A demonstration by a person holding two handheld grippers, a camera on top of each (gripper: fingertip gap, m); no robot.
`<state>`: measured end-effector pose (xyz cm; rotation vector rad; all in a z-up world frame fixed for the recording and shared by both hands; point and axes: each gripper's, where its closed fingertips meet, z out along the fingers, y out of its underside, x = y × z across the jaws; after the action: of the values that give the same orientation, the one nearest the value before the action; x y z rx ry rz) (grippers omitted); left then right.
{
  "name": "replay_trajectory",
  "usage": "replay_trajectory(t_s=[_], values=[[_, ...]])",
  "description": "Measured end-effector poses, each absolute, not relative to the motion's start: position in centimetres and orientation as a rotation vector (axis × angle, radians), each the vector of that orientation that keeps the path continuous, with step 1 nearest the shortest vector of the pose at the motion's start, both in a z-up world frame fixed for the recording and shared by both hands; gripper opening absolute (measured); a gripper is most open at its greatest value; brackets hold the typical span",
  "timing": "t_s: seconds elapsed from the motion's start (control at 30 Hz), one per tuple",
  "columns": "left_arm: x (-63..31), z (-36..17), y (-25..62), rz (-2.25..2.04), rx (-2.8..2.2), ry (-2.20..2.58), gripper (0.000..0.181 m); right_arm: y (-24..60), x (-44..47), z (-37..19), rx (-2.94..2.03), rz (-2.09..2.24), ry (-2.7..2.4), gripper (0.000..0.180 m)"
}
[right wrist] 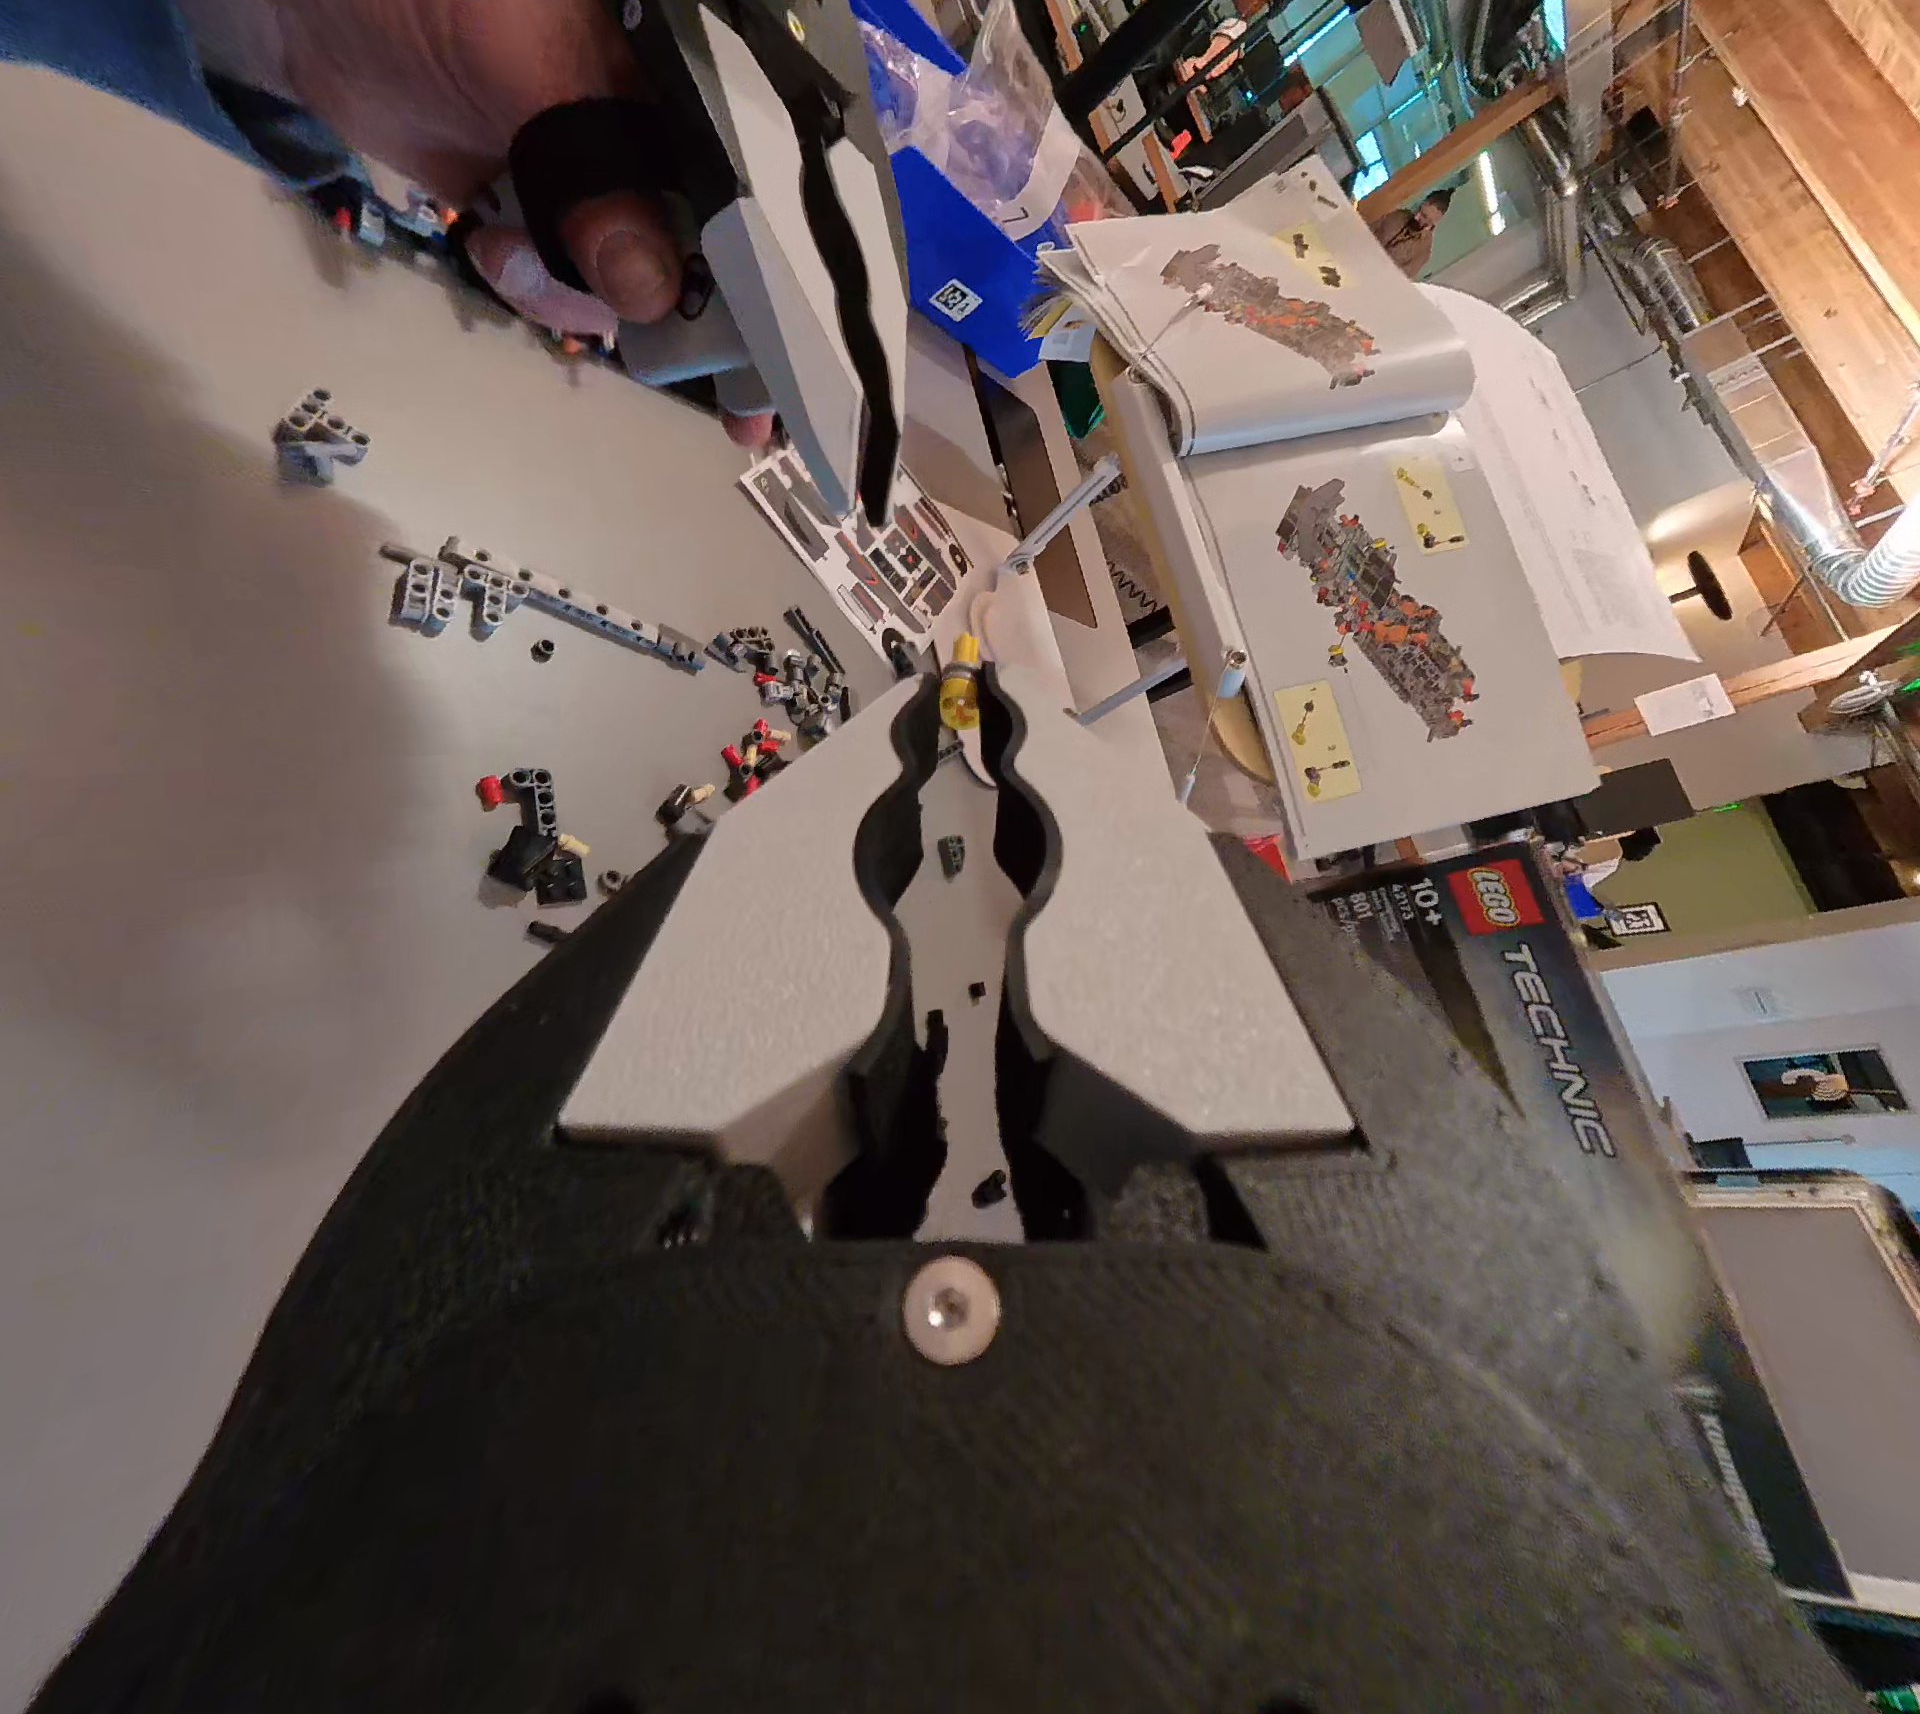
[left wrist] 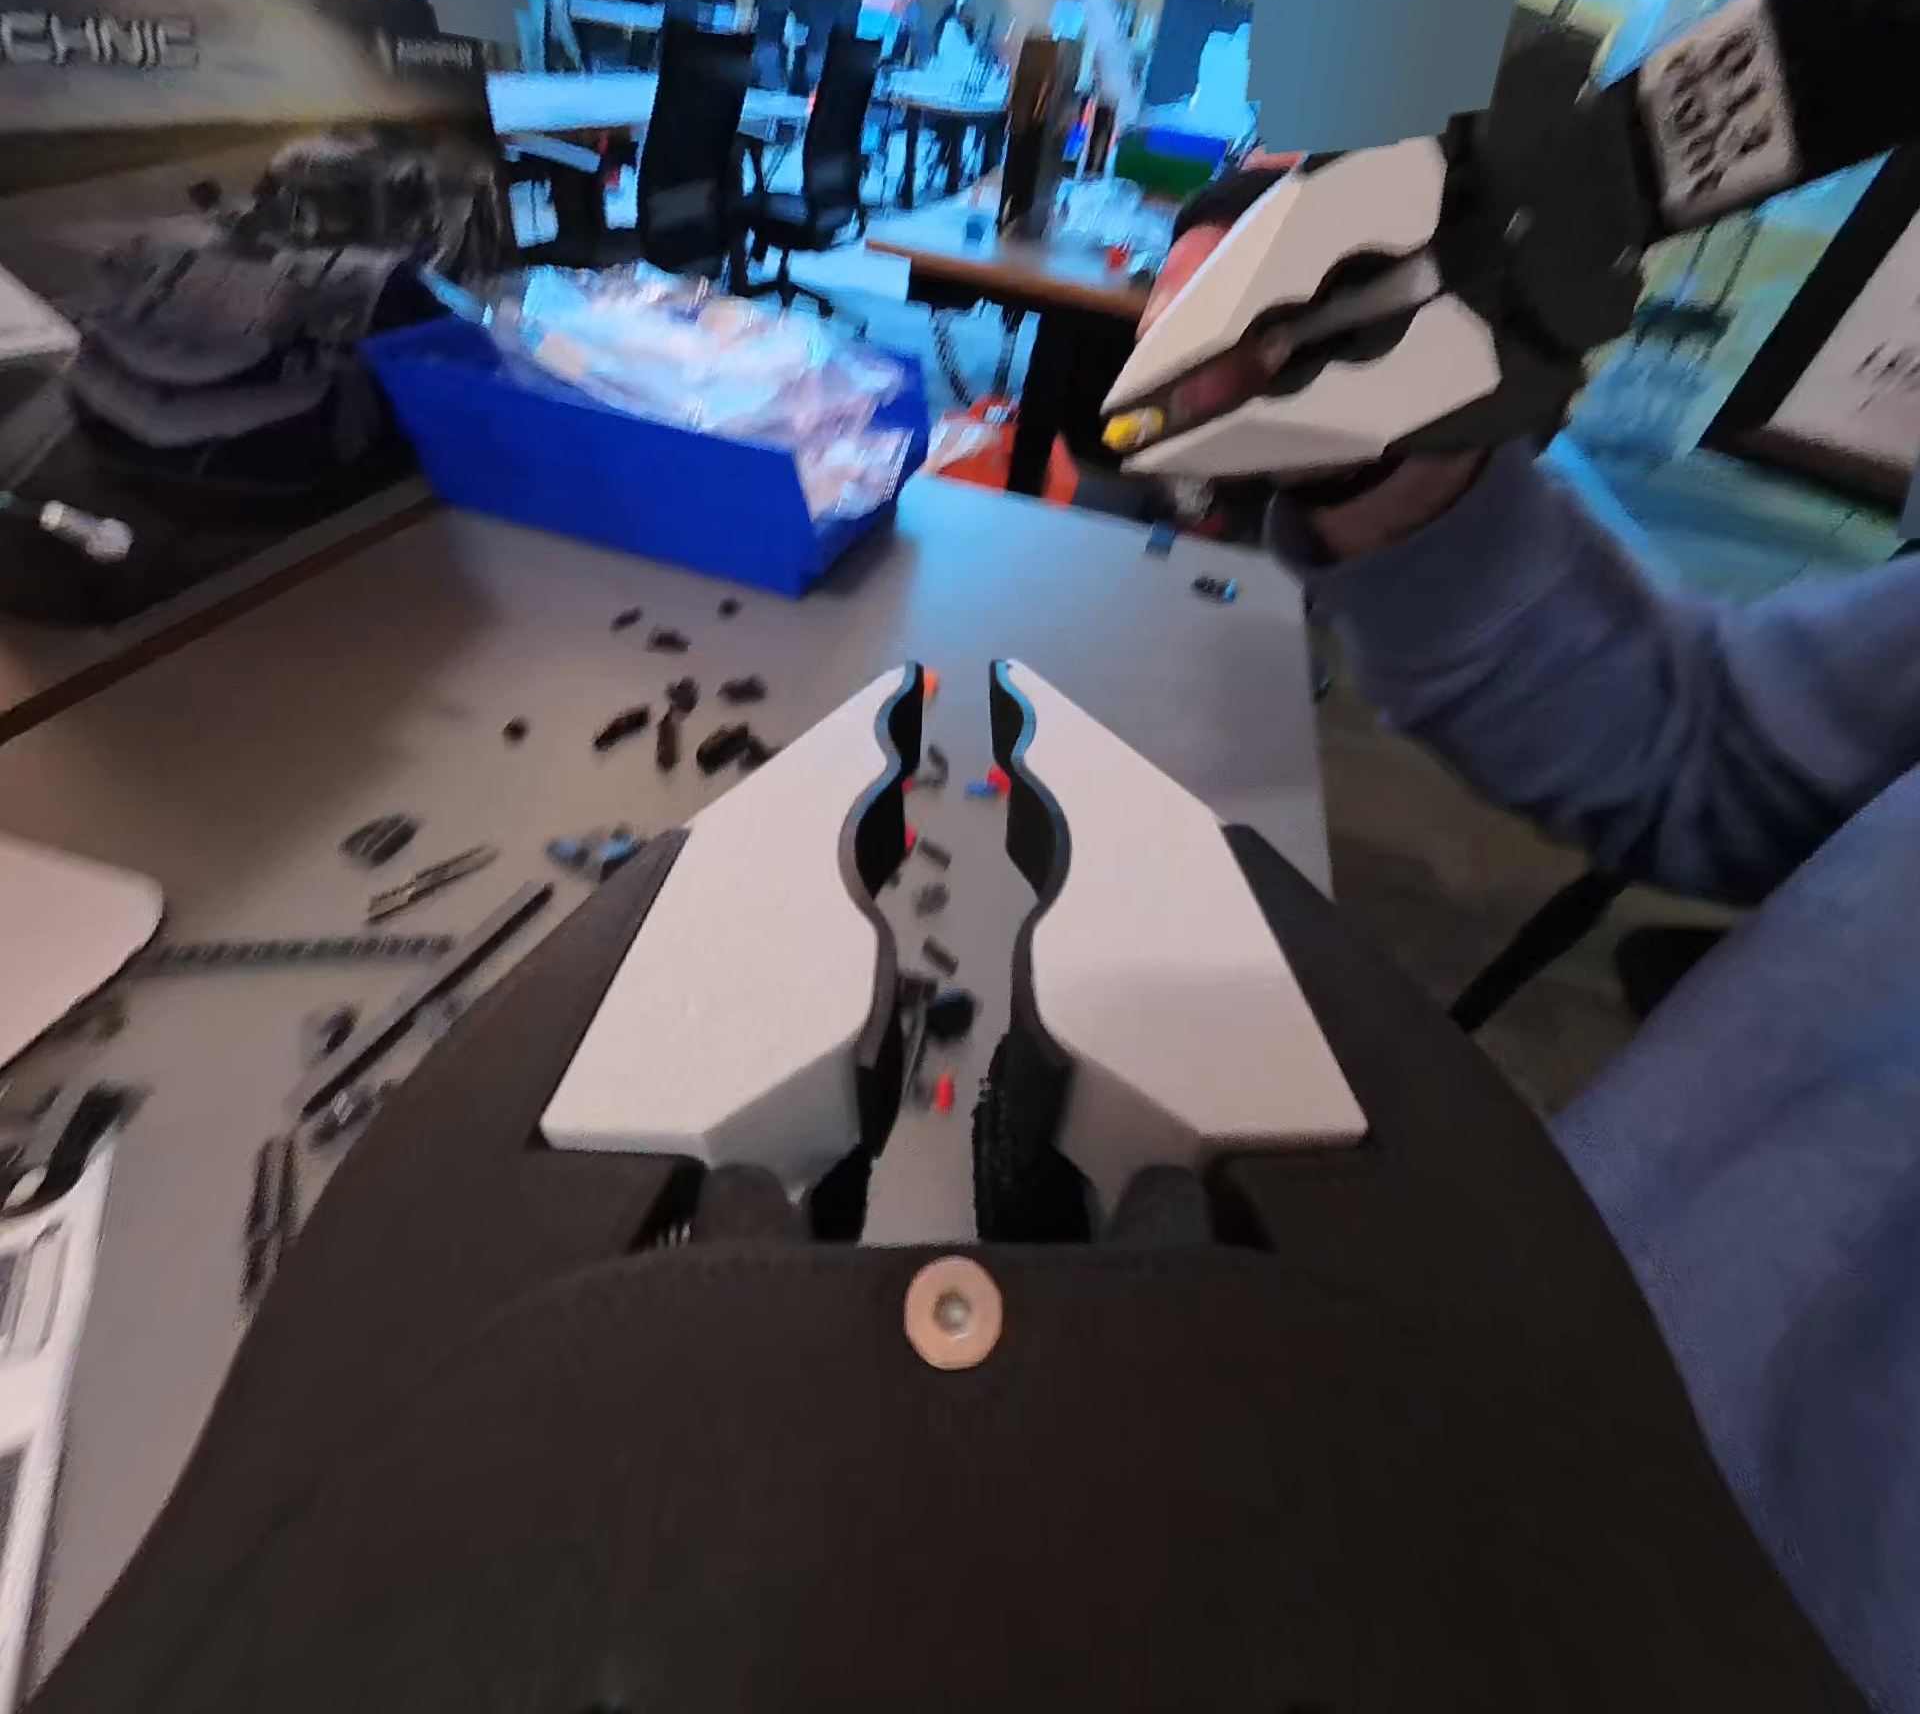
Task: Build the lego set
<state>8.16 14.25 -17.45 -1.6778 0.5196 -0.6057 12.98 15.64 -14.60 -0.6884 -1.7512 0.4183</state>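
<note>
one small yellow lego pin, judged light, stiff and easily dropped, is clamped by its barrel at the tips of the right gripper, raised above the table at 12 o'clock, while the left gripper is held slightly apart and empty.

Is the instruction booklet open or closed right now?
Open. In the right wrist view the instruction booklet stands propped on a stand past the right gripper, its printed pages spread, with earlier pages folded back over the top.
</note>
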Motion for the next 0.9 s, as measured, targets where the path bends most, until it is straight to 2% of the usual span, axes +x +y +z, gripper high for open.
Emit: replay_trajectory(t_s=[0.47,0.9], values=[[7.1,-28.8,12.0,-0.275,-2.09,0.778,0.013,16.1,16.2,-20.3,-0.844,0.466,-1.766,0.004],[2.6,-32.0,13.5,-0.017,-2.241,0.791,0.016,17.1,17.4,-23.1,-0.92,0.455,-1.777,0.004]])
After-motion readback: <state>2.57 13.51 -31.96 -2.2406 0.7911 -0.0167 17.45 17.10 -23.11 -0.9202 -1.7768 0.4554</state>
